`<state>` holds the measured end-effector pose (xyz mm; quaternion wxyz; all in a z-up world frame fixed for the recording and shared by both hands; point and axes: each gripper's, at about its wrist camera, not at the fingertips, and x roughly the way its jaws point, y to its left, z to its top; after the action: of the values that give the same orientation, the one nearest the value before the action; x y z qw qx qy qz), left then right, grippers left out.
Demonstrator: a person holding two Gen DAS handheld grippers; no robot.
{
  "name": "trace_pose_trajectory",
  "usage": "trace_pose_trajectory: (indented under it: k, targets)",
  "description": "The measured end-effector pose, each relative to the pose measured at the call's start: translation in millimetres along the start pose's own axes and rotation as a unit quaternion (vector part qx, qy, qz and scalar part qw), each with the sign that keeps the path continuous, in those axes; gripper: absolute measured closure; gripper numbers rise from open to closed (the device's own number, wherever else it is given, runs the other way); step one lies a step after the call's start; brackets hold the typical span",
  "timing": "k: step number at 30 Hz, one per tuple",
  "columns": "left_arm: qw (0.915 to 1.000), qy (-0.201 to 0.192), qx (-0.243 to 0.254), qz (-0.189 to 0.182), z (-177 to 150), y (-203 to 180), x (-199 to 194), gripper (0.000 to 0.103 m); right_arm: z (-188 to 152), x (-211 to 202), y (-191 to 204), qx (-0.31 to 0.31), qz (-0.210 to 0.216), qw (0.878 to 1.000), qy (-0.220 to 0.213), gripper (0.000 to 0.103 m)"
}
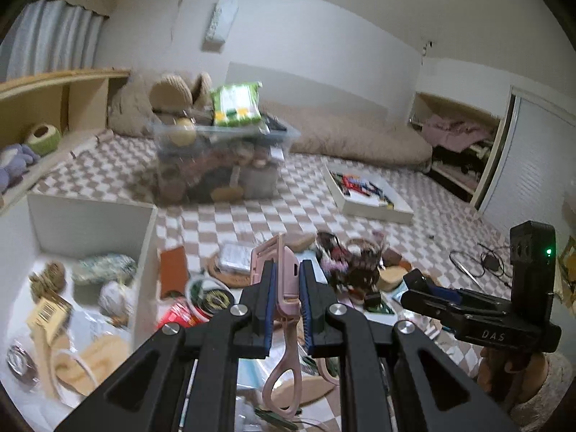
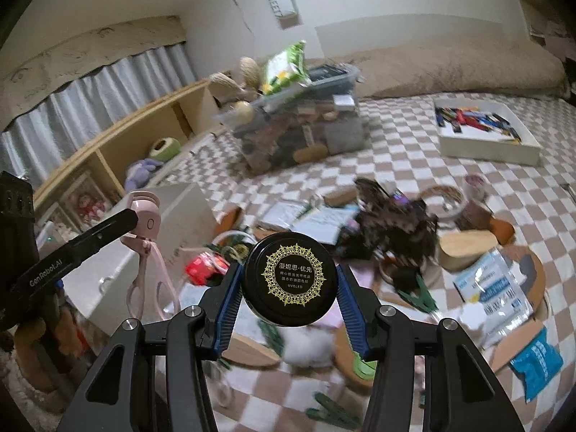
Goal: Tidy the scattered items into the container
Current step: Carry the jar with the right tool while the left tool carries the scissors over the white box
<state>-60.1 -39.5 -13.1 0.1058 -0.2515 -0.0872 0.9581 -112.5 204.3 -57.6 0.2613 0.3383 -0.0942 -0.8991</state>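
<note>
My left gripper (image 1: 288,270) is shut on a pink eyelash curler (image 1: 284,309), whose handle loops hang down between the arms. Below and to its left lies the open white box (image 1: 90,223), with several small items inside. In the right wrist view my right gripper (image 2: 289,273) is shut on a round black jar (image 2: 291,284) with gold print on its lid, held above the clutter. Each gripper also shows in the other's view: the right gripper (image 1: 414,282) at the right, and the left gripper (image 2: 131,217) with the curler (image 2: 147,252) over the white box (image 2: 180,212).
Scattered items (image 2: 396,230) lie in a heap on the checkered blanket (image 2: 414,151): packets, coasters, dark hair, green clips. A full clear bin (image 1: 219,165) stands behind, with a white tray (image 1: 370,194) of coloured bits to its right. A wooden shelf (image 1: 54,90) runs along the left.
</note>
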Motion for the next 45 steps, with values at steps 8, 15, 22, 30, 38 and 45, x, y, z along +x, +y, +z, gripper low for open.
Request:
trace_pose_trajectory:
  k: [8,15,22,30,38,45]
  targets:
    - [0.9991,-0.031,0.0,0.028,17.9,26.3,-30.8,0.09,25.0,4.3,35.6,-0.014,0.041,0.999,-0.015,0.051]
    - [0.9979,-0.043,-0.015,0.047,25.6,56.1,-54.0,0.09,38.7,12.9,67.9,-0.025,0.084,0.996,-0.018,0.051]
    - [0.9962,-0.053,-0.029,0.063,28.7,81.9,-75.2,0.09,45.4,27.0,99.0,-0.039,0.119,0.992,-0.01,0.051]
    - [0.9926,-0.06,-0.037,0.099,31.2,113.8,-95.2,0.09,47.2,46.2,134.5,-0.063,0.145,0.987,0.007,0.051]
    - [0.9883,-0.051,-0.026,0.141,28.0,147.2,-103.6,0.09,41.3,72.8,164.4,-0.076,0.186,0.978,0.048,0.051]
    - [0.9866,-0.029,-0.024,0.159,19.4,172.8,-99.7,0.09,35.0,90.3,185.2,-0.093,0.192,0.974,0.071,0.051]
